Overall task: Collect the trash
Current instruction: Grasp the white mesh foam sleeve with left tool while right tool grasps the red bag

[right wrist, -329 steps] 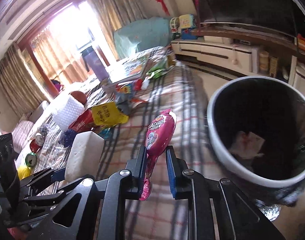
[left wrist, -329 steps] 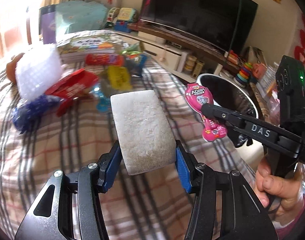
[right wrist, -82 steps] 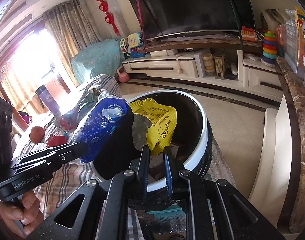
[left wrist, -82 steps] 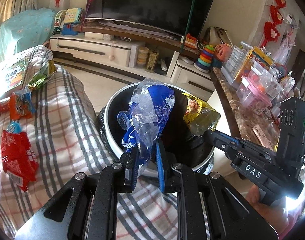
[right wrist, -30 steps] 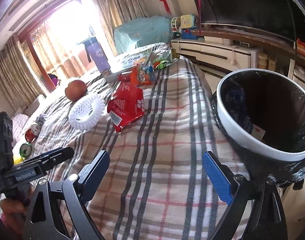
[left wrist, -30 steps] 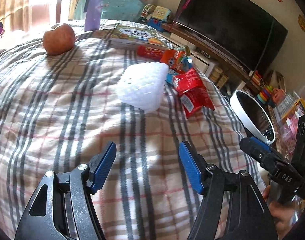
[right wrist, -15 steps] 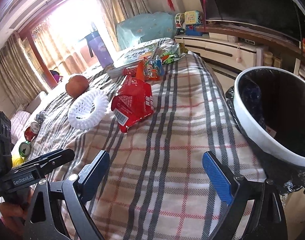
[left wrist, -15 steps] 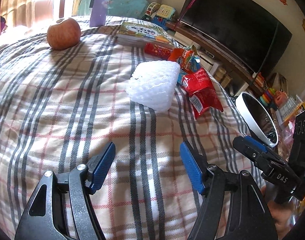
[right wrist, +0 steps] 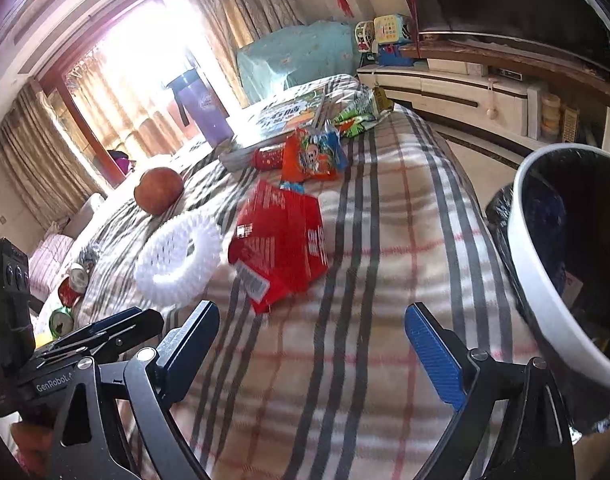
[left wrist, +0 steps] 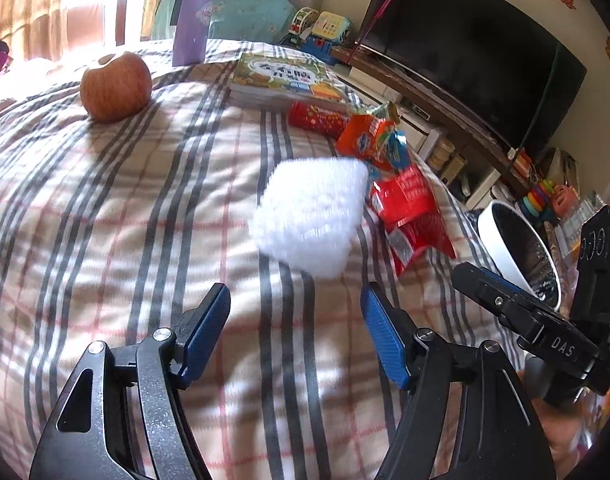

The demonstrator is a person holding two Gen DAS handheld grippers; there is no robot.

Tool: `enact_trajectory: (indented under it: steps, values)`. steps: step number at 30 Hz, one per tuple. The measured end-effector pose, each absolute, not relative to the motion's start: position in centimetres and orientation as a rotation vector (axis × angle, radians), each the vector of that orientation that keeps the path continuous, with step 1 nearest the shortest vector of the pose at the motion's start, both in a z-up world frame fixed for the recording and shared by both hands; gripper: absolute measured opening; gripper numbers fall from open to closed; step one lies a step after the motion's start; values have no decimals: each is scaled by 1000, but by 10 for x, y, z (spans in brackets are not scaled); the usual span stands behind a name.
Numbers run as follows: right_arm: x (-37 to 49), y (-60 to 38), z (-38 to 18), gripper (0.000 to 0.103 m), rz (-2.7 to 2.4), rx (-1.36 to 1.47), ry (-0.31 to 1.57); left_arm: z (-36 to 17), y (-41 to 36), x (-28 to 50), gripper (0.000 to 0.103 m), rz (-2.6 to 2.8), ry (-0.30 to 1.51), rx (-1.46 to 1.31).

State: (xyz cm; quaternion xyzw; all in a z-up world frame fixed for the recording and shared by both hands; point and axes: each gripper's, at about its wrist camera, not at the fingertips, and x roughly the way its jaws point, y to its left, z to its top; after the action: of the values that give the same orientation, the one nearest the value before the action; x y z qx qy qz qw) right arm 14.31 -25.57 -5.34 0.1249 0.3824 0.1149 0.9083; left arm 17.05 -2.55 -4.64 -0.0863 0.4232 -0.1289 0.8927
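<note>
Both grippers empty, jaws wide open. Left gripper [left wrist: 295, 326] hovers over the plaid blanket [left wrist: 105, 208], aimed at the white foam net [left wrist: 309, 216] just ahead of it. Right gripper [right wrist: 311, 340] hangs low over the near end of the blanket, lined up on the red wrapper [right wrist: 279, 240]. Looks like the reach step for the next pair of trash items.

Trash left on the blanket: foam net and red wrapper lie side by side, touching or nearly so; farther back an orange snack packet [right wrist: 313, 156], a small red tube [right wrist: 267, 158] and a green wrapper [right wrist: 359, 116] near the far edge. Bin [right wrist: 545, 280], white rim with a black liner, stands off the right side of the blanket, close to the right gripper; something already lies inside.

Next move, my read: left goes forward and down to straddle the net, then closes gently, foam will squash. Right needs to pinch the flat wrapper by an edge or crease or it will slide on the cloth.

Not trash, probably: apple [left wrist: 115, 86], book [left wrist: 281, 80], purple bottle [left wrist: 193, 16]. Cans [right wrist: 71, 280] sit far left.

Room: living room, big TV [left wrist: 465, 60] on a low cabinet, toys on it, bright curtained window at the back.
</note>
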Motion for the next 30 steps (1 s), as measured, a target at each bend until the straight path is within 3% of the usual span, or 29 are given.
enact_trajectory:
  steps: [7, 8, 10, 11, 12, 16, 30]
  values:
    - [166, -248, -55, 91, 252, 258, 788, -45, -23, 187, 68, -257, 830, -186]
    - [167, -247, -56, 89, 254, 257, 789, -48, -24, 190, 64, -257, 833, -184]
    - [173, -243, -60, 64, 257, 250, 801, -53, -25, 194, 41, -272, 854, -184]
    - [174, -243, -61, 54, 256, 249, 807, -56, -26, 195, 39, -280, 866, -185]
    - [175, -243, -63, 35, 252, 249, 813, -57, -26, 195, 34, -282, 867, -183]
    - [168, -248, -62, 11, 237, 259, 796, -56, -29, 190, 17, -300, 863, -169]
    - [122, -282, -46, 6, 192, 255, 748, -41, -68, 159, 14, -395, 849, -121]
